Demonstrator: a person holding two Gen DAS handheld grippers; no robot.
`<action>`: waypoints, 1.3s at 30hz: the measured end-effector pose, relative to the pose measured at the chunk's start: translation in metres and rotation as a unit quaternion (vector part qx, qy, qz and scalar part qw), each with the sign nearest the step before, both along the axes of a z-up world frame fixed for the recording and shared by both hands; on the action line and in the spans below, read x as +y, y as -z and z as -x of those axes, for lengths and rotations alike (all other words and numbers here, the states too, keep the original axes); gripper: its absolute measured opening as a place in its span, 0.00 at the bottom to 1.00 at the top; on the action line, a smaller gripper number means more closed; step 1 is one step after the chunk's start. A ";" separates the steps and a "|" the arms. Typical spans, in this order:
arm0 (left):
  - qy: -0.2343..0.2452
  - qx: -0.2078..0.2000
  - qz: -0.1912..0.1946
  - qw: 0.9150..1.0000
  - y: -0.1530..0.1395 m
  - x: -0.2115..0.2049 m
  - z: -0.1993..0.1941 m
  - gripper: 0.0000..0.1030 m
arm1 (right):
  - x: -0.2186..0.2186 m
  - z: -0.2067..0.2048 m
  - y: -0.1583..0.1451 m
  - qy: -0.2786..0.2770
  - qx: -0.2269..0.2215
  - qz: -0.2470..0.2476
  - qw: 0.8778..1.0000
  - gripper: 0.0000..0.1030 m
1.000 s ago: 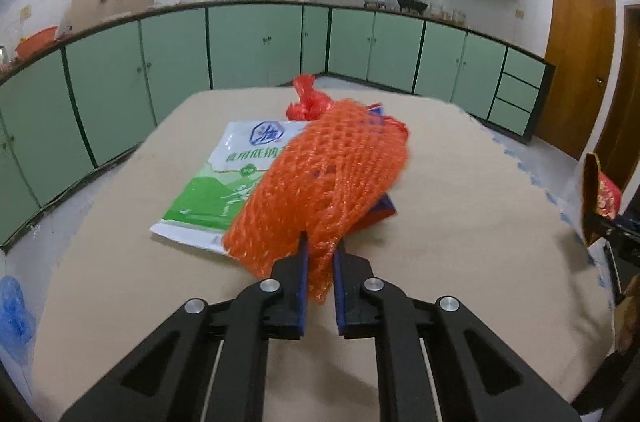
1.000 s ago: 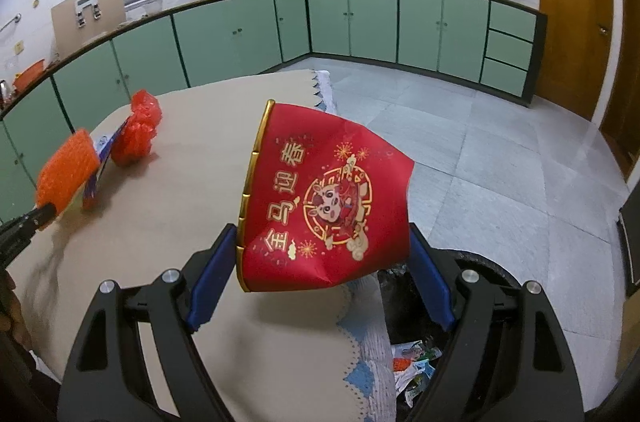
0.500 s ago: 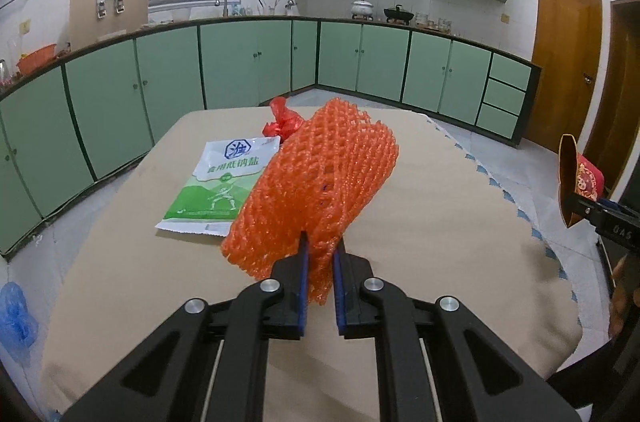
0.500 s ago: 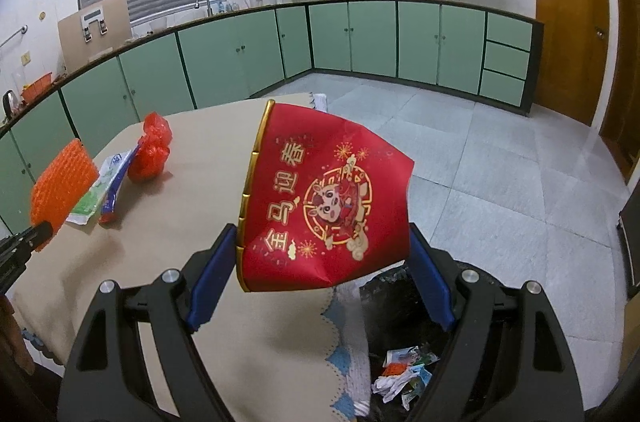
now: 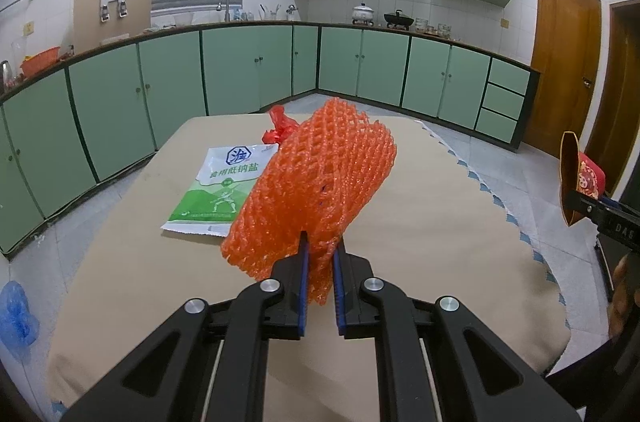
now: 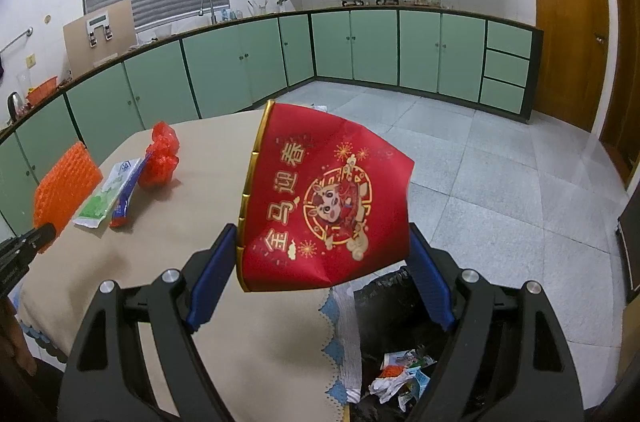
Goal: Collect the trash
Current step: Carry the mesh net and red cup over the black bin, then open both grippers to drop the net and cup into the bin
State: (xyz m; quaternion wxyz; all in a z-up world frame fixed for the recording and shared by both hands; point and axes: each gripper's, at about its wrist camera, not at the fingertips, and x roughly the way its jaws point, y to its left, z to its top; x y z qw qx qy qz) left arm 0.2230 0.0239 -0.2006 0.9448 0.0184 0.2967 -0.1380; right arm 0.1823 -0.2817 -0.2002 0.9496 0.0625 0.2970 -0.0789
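My left gripper [image 5: 319, 254] is shut on an orange foam net sleeve [image 5: 316, 186], held up over the tan table [image 5: 420, 222]. In the right wrist view the same orange net [image 6: 66, 186] shows at the left edge. My right gripper [image 6: 320, 262] holds a crumpled red paper bag with gold print [image 6: 324, 198] between its wide-set blue pads, near the table's edge and above a black trash bin [image 6: 400, 342] with scraps inside. A green-and-white salt packet [image 5: 220, 186] and a crumpled red plastic bag [image 6: 162, 158] lie on the table.
A blue-and-red wrapper [image 6: 128, 194] lies beside the salt packet. Green cabinets [image 5: 240, 70] run along the far walls, a wooden door [image 5: 564, 62] stands at the right. A blue plastic bag [image 5: 16, 318] lies on the tiled floor at the left.
Both grippers have risen and drawn back from the table with their loads. The net now hangs clear of the salt packet, and more of the bin shows under the red bag.
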 end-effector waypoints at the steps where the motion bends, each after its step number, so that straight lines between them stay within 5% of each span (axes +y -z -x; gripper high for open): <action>1: 0.000 -0.001 0.000 1.000 -0.001 0.000 0.000 0.10 | 0.000 0.000 -0.001 0.000 -0.001 0.000 1.000 0.77; 13: 0.031 0.008 0.001 0.999 -0.001 -0.029 0.005 0.10 | -0.019 0.011 0.000 0.013 0.003 0.003 1.000 0.77; 20: 0.103 0.014 -0.002 0.995 0.001 -0.102 0.018 0.10 | -0.060 0.036 0.014 0.043 0.023 0.007 0.999 0.77; 29: 0.202 0.048 0.001 0.978 0.020 -0.213 0.022 0.10 | -0.124 0.055 0.052 0.083 0.082 -0.027 0.993 0.77; 39: 0.248 0.059 -0.013 0.967 0.036 -0.274 0.027 0.10 | -0.160 0.057 0.087 0.107 0.118 -0.054 0.986 0.78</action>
